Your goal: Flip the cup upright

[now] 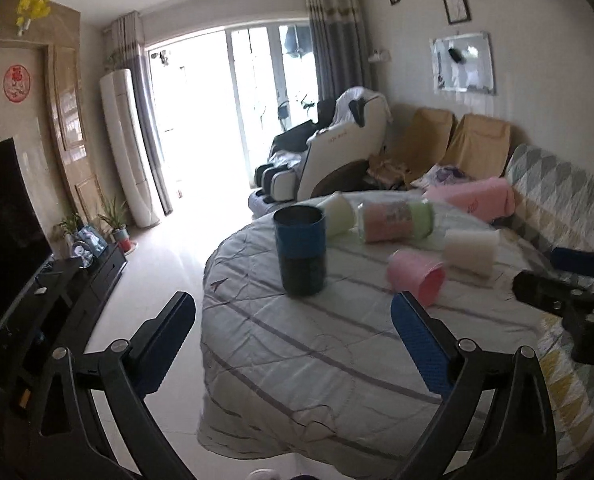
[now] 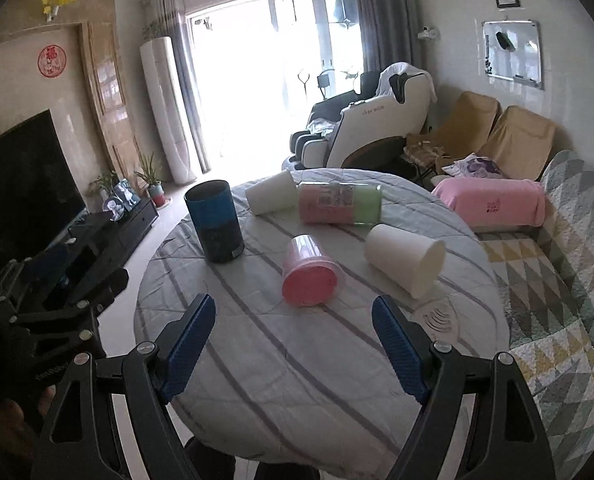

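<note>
A blue-and-black cup (image 1: 300, 249) (image 2: 215, 221) stands upright on the round cloth-covered table (image 1: 297, 344) (image 2: 297, 360). A pink cup (image 1: 417, 276) (image 2: 311, 276) lies on its side near the middle. A white cup (image 1: 469, 252) (image 2: 405, 259) lies on its side to its right. Another white cup (image 1: 339, 216) (image 2: 271, 197) lies at the far edge. My left gripper (image 1: 293, 320) is open and empty, short of the cups. My right gripper (image 2: 293, 326) is open and empty, just short of the pink cup.
A wrapped pink-and-green roll (image 1: 395, 222) (image 2: 339, 203) lies at the back of the table. A sofa with a patterned quilt (image 2: 557, 280) and a pink towel (image 2: 493, 202) is on the right. A TV unit (image 2: 97, 236) stands on the left.
</note>
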A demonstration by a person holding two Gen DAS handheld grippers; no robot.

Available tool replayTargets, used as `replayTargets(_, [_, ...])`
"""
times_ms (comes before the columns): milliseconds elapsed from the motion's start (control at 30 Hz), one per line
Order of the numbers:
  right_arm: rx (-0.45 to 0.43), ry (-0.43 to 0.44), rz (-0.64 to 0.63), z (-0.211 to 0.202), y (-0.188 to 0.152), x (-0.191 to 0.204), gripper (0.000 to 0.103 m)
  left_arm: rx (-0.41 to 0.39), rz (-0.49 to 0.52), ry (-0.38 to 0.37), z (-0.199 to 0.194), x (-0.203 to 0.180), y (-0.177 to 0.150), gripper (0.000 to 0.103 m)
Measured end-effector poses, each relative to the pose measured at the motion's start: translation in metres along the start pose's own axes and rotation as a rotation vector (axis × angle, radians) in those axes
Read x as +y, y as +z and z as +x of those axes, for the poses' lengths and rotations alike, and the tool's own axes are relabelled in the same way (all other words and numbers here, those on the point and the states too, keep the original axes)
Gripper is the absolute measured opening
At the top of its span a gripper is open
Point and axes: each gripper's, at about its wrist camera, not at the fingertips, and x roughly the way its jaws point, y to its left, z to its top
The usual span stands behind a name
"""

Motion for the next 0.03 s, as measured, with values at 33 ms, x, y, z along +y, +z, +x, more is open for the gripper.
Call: replayTargets(33, [-0.009,0.0,0.002,-0.0061,-0.0007,-0.0009,0.082,-0.013,-0.006,-0.013,-0.0074,-0.0026,-0.0002,0.1])
